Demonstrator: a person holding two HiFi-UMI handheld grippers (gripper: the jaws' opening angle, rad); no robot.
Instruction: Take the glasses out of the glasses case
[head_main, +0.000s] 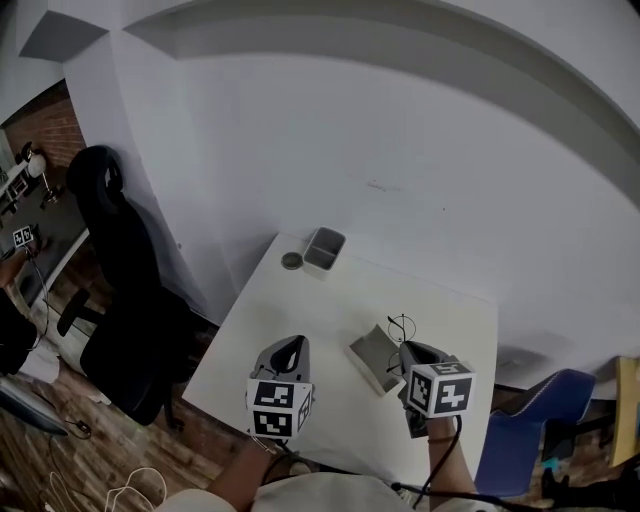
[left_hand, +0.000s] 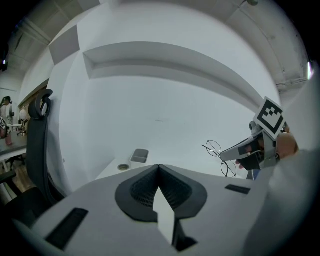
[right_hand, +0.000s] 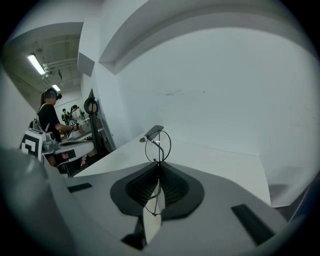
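Observation:
Thin round wire-rimmed glasses (head_main: 401, 327) hang in the air above the white table (head_main: 300, 320), and my right gripper (head_main: 405, 347) is shut on their frame. In the right gripper view one lens ring (right_hand: 158, 145) stands up just past the closed jaws of that gripper (right_hand: 158, 162). The grey glasses case (head_main: 375, 360) lies open on the table just left of the right gripper. My left gripper (head_main: 290, 345) is held off the table left of the case; its pads (left_hand: 158, 166) meet with nothing between them. From the left gripper view the glasses (left_hand: 217, 150) show lifted in the right gripper (left_hand: 255, 147).
A small grey tray (head_main: 324, 249) and a round disc (head_main: 291, 261) sit at the table's far corner. A black office chair (head_main: 115, 270) stands left of the table and a blue chair (head_main: 530, 430) to its right. People stand at a desk (right_hand: 50, 120) far off.

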